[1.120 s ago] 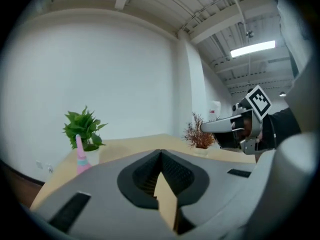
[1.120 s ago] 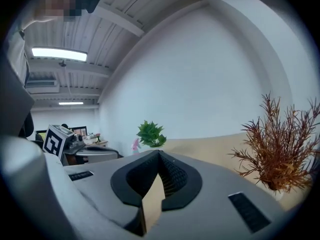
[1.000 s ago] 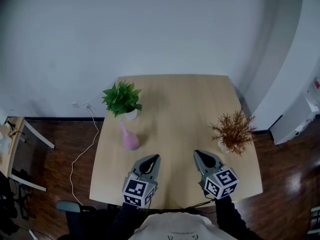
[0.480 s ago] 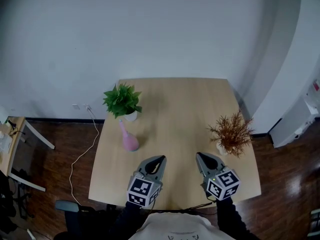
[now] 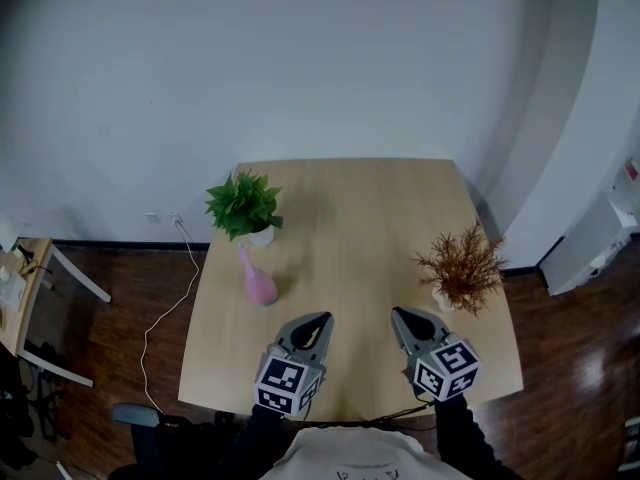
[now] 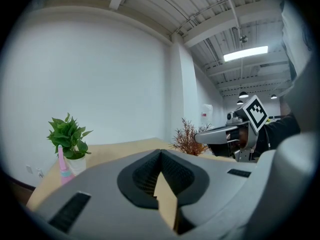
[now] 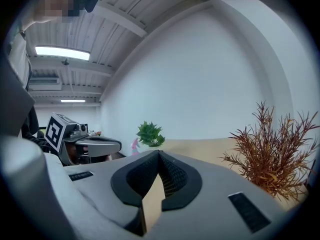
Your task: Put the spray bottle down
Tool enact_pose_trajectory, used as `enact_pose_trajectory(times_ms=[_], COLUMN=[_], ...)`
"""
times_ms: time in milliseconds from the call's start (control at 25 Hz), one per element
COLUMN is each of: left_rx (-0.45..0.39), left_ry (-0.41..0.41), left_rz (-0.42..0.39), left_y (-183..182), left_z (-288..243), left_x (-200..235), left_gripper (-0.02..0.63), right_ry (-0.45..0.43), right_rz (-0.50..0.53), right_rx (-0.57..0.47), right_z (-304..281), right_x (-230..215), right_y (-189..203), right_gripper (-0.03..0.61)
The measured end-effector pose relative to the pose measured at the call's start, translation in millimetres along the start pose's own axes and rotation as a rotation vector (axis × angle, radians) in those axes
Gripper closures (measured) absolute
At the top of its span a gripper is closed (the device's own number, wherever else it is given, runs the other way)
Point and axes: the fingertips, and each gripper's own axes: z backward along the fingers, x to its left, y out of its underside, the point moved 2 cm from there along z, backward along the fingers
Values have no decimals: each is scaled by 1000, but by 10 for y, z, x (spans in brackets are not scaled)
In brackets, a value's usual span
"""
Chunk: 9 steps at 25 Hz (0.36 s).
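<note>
Left gripper (image 5: pixel 317 319) has slid a little toward the right gripper (image 5: pixel 404 314) since a second ago, narrowing the gap between the two. The right one sits where it was, and the bottle and both plants have not shifted on the table.

Both grippers are smooth grey plastic with ribbed black pads. Each pair of jaws is pressed together at the tips with nothing between them, leaving only a wedge-shaped slot behind the pads through which the wood shows. Each carries a cube with black-and-white square markers at its rear.

The pink spray bottle (image 5: pixel 258 279) has a rounded base and a long thin neck. It stands free on the pale wooden table (image 5: pixel 350 208), just beside the white pot (image 5: pixel 263 233) of the leafy green plant (image 5: pixel 243 202), well apart from either gripper.

A dry, rust-brown twiggy plant (image 5: pixel 463 264) stands near the table's right edge, and the bottle and green plant sit near the left edge. Bare wood runs down the middle between them. Both grippers hang over the near edge. A white cable (image 5: pixel 160 308) trails over the dark floor to the left.
</note>
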Motion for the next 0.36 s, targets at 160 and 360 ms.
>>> enact_pose_trajectory(times_ms=[160,360], left_rx=[8,14], left_ry=[6,10], left_rz=[-6,-7], left_y=[14,13], left_z=[-28,-58], left_x=[-27,-37], left_gripper=[599,598], right_ry=[-2,-4], right_rz=[2,5], right_rx=[9,20], right_z=[-10,-31], right_x=[-2,-10], right_y=[17,25], right_gripper=[607,607])
